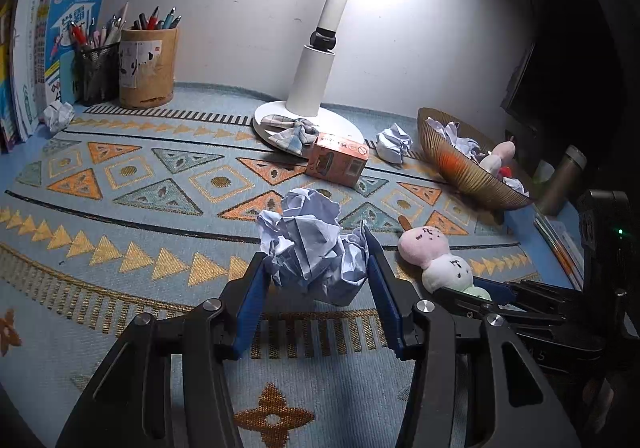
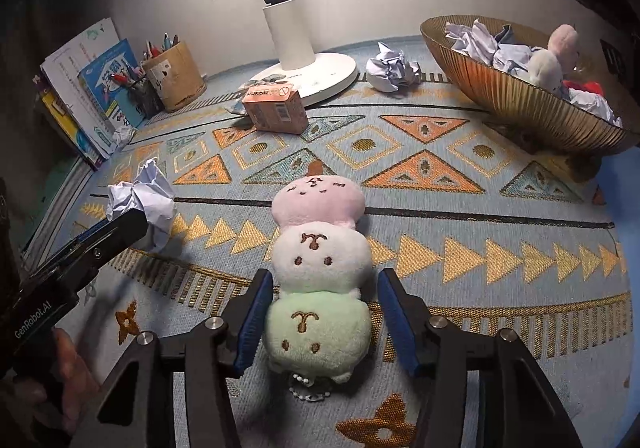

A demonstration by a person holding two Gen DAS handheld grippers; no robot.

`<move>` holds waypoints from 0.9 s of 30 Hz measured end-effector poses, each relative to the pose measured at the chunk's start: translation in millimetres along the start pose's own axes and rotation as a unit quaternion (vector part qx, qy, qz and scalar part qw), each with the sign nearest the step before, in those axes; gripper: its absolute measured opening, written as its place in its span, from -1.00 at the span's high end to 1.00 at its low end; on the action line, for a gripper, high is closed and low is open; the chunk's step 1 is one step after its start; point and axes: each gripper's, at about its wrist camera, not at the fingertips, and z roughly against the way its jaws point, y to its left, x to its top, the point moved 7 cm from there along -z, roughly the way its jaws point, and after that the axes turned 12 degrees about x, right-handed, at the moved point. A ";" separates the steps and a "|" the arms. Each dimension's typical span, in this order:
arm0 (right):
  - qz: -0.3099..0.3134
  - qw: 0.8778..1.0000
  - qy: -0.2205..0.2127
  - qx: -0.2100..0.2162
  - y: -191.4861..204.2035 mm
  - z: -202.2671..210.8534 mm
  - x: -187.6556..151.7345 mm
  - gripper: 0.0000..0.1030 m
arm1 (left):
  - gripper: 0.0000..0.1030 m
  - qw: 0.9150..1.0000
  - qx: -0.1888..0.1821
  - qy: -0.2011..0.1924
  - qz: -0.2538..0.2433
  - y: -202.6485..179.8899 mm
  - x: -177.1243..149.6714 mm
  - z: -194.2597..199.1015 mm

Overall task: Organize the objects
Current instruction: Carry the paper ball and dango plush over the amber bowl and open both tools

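A crumpled pale-blue paper ball point(image 1: 314, 248) lies on the patterned mat between the blue pads of my left gripper point(image 1: 316, 268); the jaws are open around it, close to its sides. It also shows in the right wrist view point(image 2: 146, 203) with the left gripper point(image 2: 120, 226) beside it. A three-ball plush skewer, pink, white and green point(image 2: 318, 272), lies on the mat between the open pads of my right gripper point(image 2: 324, 308). The plush also shows in the left wrist view point(image 1: 436, 256), with the right gripper point(image 1: 480, 294) at its green end.
A ribbed golden bowl point(image 2: 532, 103) at the right holds crumpled papers and plush toys. Another paper ball point(image 2: 392, 67), an orange box point(image 2: 276, 109), a plaid bow point(image 1: 294, 131) and a white lamp base point(image 2: 316, 75) stand behind. Pen holders point(image 1: 146, 65) and books point(image 1: 48, 43) are at the far left.
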 end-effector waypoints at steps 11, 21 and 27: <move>-0.018 0.998 -0.066 0.005 -30.0 74.6 22.2 0.17 | 0.07 0.998 -0.043 -0.025 -0.040 -61.1 43.8 20.7; -0.083 0.975 -0.187 -0.087 -143.0 175.7 116.4 0.16 | 0.07 0.989 -0.087 -0.057 -0.103 -186.9 135.9 -20.7; -0.130 0.968 -0.192 -0.098 -204.6 173.9 147.5 0.16 | 0.07 0.988 -0.099 -0.043 -0.109 -227.1 147.9 -64.8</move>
